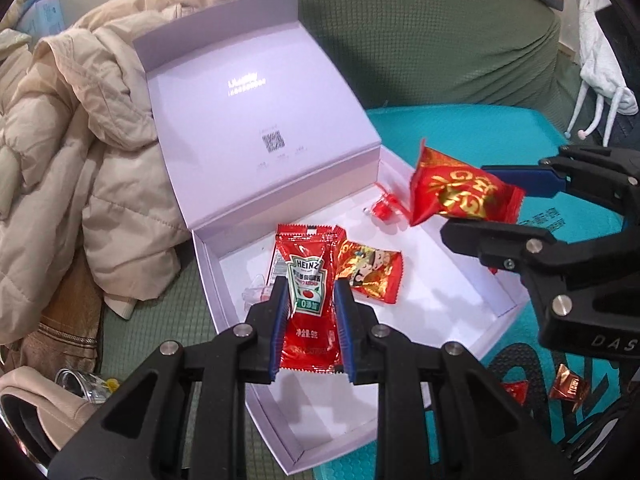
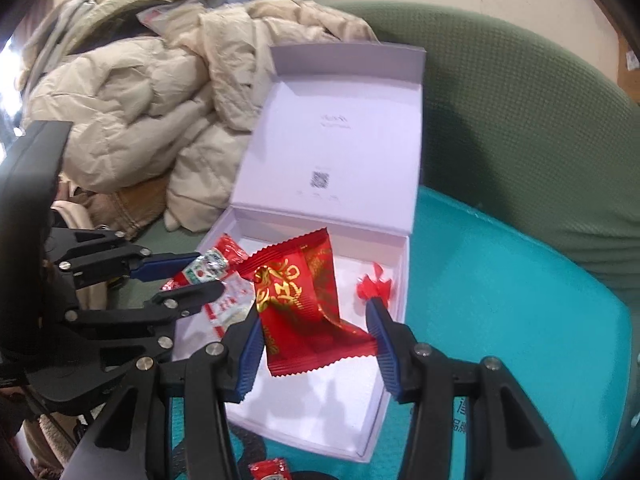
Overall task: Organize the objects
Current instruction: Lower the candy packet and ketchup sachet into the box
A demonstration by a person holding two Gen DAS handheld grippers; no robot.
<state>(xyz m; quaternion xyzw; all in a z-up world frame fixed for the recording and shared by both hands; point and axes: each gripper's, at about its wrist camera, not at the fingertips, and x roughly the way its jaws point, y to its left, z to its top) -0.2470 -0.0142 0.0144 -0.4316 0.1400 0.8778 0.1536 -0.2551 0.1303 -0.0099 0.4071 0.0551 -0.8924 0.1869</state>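
Note:
A white gift box (image 1: 452, 292) lies open on a teal mat, its lid (image 1: 260, 120) standing up at the back. My left gripper (image 1: 310, 286) is shut on a red Heinz ketchup packet (image 1: 306, 280), held just over the box's near side. My right gripper (image 1: 468, 202) is shut on a red-and-gold snack packet (image 1: 456, 192) above the box's right part. In the right wrist view that snack packet (image 2: 300, 312) sits between my right gripper's (image 2: 312, 308) pads over the box (image 2: 320, 408), and my left gripper (image 2: 208, 272) holds the ketchup packet (image 2: 208, 266) at the left.
Inside the box lie a red cartoon-printed packet (image 1: 370, 272), a small red candy (image 1: 384, 208) and a small clear piece (image 1: 256, 294). A beige puffer jacket (image 1: 80, 152) is piled on the green sofa (image 1: 420, 40) at the left. Loose wrapped candies (image 1: 568, 384) rest on the teal mat (image 2: 500, 300).

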